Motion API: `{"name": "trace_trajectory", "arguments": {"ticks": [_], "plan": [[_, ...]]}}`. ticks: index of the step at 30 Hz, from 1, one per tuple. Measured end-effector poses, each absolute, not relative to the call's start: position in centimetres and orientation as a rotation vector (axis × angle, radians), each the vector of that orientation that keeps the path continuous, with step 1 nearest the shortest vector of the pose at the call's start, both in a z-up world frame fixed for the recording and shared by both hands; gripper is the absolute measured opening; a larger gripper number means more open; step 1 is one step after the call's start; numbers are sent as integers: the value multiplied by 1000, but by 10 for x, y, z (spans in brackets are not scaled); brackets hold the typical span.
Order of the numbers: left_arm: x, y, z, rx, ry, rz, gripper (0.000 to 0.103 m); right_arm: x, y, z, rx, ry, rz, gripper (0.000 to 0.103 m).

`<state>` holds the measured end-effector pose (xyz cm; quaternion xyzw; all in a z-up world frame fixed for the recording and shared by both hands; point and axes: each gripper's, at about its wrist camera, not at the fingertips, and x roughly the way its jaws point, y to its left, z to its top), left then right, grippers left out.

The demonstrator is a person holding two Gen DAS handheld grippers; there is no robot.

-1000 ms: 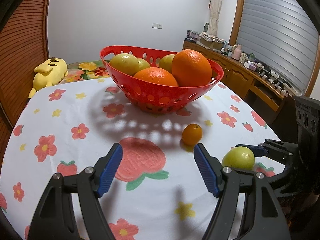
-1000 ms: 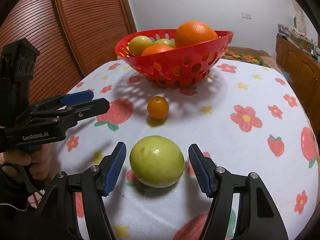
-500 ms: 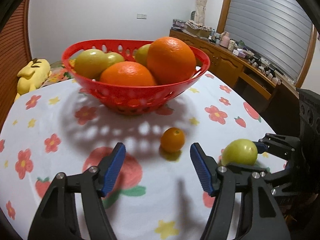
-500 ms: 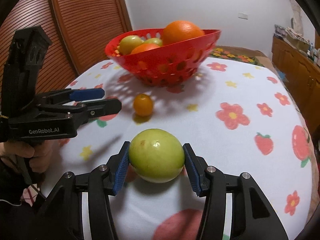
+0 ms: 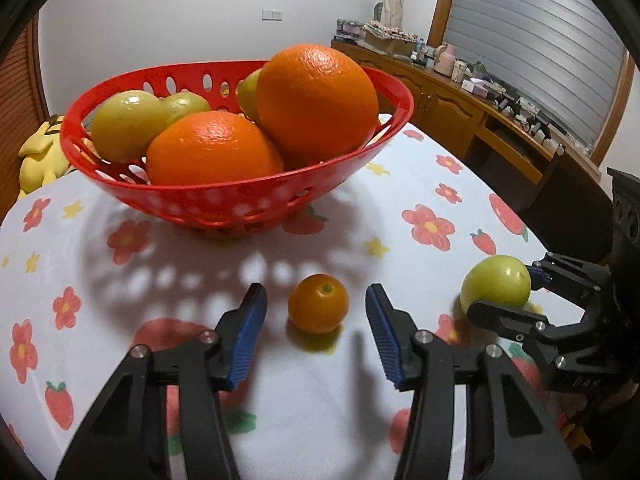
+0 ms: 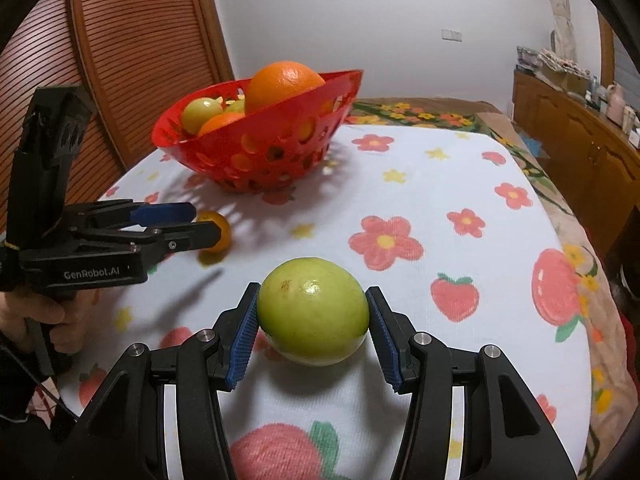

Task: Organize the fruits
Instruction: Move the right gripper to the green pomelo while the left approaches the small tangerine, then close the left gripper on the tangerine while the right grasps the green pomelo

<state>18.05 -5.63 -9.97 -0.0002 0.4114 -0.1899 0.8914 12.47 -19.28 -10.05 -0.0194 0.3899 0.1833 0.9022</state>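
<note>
Left wrist view, reading from the left edge: a yellow plush toy (image 5: 38, 156) lies at the far left behind the bench (image 5: 120, 292), which wears a white cloth printed with flowers and strawberries. Upper centre of the frame holds the red basket (image 5: 224, 200), perforated, carrying two large oranges (image 5: 316, 104) and several yellow-green fruits (image 5: 128, 124). Below it, at lower centre, the left gripper (image 5: 316, 336) is spread wide, its blue pads on either side of a small orange (image 5: 318, 308) that sits on the cloth, with a gap showing on both sides. At the right edge the right gripper (image 5: 500, 290) is clenched on a green fruit (image 5: 496, 284). A wooden sideboard (image 5: 460, 108) crowded with small items runs along the upper right. Right wrist view, again from the left: a hand (image 6: 40, 316) grips the black handle of the left gripper (image 6: 204, 224), whose tips flank the small orange (image 6: 220, 232) at centre left. The red basket (image 6: 272, 156) stands in the upper centre. At lower centre the right gripper (image 6: 312, 330) grasps the green fruit (image 6: 312, 312), both pads pressed against its sides; whether it touches the cloth cannot be told.
</note>
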Motion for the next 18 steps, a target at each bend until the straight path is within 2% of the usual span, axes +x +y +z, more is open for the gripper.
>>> {"name": "trace_trajectory", "arguments": {"ticks": [9, 12, 14, 18], "plan": [[189, -58, -111, 13, 893, -374, 48, 125, -189, -101, -58, 795, 381, 53], [188, -56, -112, 0, 891, -381, 40, 125, -189, -101, -56, 799, 384, 53], [187, -54, -111, -16, 891, -398, 31, 125, -189, -101, -54, 802, 387, 53], [183, -52, -110, -12, 878, -387, 29, 126, -189, -101, -54, 802, 388, 53]]}}
